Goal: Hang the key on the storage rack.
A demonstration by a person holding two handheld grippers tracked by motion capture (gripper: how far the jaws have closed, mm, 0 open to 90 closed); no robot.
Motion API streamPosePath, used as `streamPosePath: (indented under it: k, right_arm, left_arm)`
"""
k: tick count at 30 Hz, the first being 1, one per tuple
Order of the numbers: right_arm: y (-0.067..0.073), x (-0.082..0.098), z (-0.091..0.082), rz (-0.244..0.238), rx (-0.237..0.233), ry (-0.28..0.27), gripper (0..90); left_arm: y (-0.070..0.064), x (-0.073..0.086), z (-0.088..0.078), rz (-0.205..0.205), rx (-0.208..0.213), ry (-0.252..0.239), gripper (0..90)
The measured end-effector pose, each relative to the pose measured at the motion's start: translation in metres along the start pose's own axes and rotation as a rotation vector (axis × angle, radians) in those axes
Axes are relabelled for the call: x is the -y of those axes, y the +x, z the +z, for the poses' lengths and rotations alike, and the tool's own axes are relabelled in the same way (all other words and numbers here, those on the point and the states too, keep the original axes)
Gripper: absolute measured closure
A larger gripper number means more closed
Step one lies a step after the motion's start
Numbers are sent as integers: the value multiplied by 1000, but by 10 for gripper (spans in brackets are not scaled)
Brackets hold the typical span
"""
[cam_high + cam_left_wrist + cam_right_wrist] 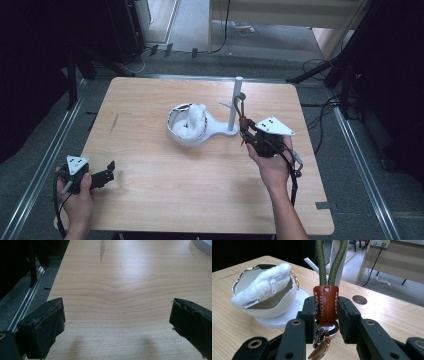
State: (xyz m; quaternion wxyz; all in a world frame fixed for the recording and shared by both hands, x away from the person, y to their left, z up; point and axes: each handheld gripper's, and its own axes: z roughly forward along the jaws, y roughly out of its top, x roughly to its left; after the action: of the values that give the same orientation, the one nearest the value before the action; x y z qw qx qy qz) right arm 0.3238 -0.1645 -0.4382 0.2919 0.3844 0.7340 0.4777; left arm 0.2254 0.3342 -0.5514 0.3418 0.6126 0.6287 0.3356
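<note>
left claw (117, 322) spread wide, nothing in it, parked at the counter (150, 200) near corner, well apart from the stand's post (235, 102). white bowl (189, 131) with a fluffy pouch (195, 116) sits just left of the post. right claw (327, 315) is clenched on the keychain's leather tab (326, 303), green cord loop (329, 262) running straight up beside the post. loop axis near parallel to post, so the right hand does the hanging.

Green rope keychain (326, 301), brown tab, upright
</note>
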Motion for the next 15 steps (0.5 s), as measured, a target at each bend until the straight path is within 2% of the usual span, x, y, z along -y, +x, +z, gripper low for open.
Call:
streamPosePath:
  k: [15]
  right_arm:
    - [-2, 3, 9, 8, 16, 21, 702]
  left_arm:
    - [0, 0, 0, 0, 0, 0, 8]
